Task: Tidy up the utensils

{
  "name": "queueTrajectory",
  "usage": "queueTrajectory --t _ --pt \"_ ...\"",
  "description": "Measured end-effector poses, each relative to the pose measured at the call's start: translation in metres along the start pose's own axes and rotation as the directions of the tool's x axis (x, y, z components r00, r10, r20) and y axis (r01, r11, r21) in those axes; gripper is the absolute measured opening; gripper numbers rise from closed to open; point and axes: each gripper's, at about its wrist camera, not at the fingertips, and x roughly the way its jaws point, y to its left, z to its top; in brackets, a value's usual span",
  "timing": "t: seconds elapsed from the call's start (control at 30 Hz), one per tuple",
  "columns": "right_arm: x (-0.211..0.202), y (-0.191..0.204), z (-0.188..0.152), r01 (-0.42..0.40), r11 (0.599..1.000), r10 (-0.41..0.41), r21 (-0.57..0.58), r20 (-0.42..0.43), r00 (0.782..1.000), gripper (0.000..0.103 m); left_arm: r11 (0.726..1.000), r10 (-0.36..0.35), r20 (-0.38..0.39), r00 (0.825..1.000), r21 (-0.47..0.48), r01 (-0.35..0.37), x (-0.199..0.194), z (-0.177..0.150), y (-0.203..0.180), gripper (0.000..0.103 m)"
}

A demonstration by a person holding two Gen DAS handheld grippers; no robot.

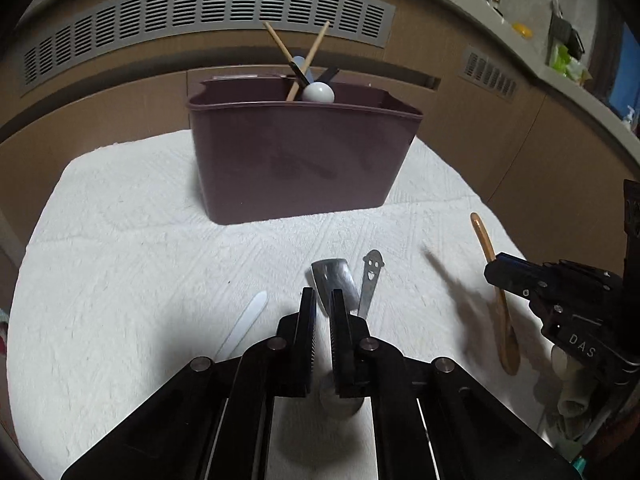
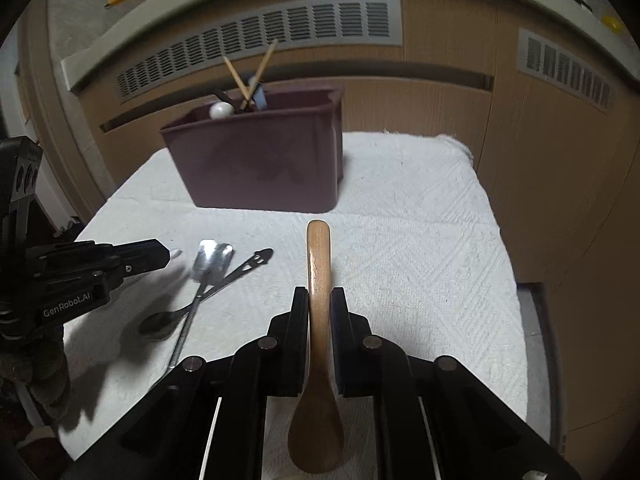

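A maroon bin (image 1: 296,160) stands on the white towel (image 1: 120,240) and holds chopsticks (image 1: 308,60), a white ladle (image 1: 318,93) and dark handles. My left gripper (image 1: 323,304) is shut on a metal spoon handle (image 1: 334,284); its bowl (image 1: 340,400) shows below the fingers. A smiley-handled metal utensil (image 1: 370,284) lies just right of it. My right gripper (image 2: 319,304) is shut on a wooden spoon (image 2: 318,320), handle pointing at the bin (image 2: 260,160). In the right wrist view the left gripper (image 2: 160,256) sits by the metal utensils (image 2: 212,264).
A white plastic utensil (image 1: 244,324) lies left of my left gripper. Wooden cabinet panels with grey vents (image 1: 200,12) stand behind the bin. The towel's edges drop off at left and right. A counter with clutter (image 1: 560,52) runs at upper right.
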Motion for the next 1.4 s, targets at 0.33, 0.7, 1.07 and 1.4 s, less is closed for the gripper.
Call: queueTrajectory --t 0.33,0.7,1.07,1.4 --pt "0.018 -0.019 -0.016 -0.026 0.997 0.034 0.068 -0.117 0.993 0.011 0.989 -0.089 -0.154 0.984 -0.133 0.069 0.036 -0.008 -0.002 0.037" --pt "0.025 -0.015 -0.026 0.011 0.998 -0.004 0.054 -0.118 0.993 0.011 0.978 0.157 -0.127 0.979 0.154 -0.137 0.045 -0.014 -0.037 0.057" --pt "0.024 -0.010 -0.027 0.020 0.999 -0.016 0.040 -0.109 0.994 0.015 0.998 0.034 -0.159 0.987 -0.042 -0.041 0.052 0.013 0.003 0.060" --pt "0.025 -0.010 -0.027 0.030 0.999 -0.026 0.036 -0.109 0.994 0.015 0.986 0.158 -0.150 0.976 0.079 -0.147 0.086 0.026 -0.031 0.062"
